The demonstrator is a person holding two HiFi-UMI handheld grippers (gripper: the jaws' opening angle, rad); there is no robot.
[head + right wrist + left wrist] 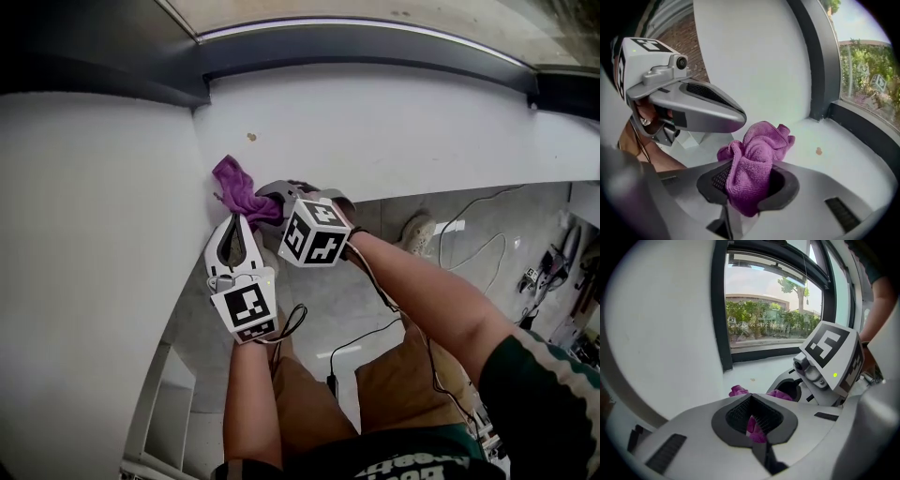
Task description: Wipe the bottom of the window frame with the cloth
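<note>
A crumpled purple cloth (234, 181) lies bunched at the left end of the white sill (394, 122), against the side wall. My right gripper (272, 200) is shut on the cloth (761, 140), which bulges up between its jaws (752, 164). My left gripper (241, 218) comes in from below, jaws shut, with a small fold of cloth (754, 427) between its pads. Its tip (740, 117) hangs just over the cloth in the right gripper view. The dark bottom rail of the window frame (375, 42) runs along the back of the sill.
A small brown spot (251, 137) marks the sill just behind the cloth. The white side wall (94, 234) stands close on the left. Below the sill are floor cables (469, 248), a shoe (417, 230) and a white shelf unit (169, 403).
</note>
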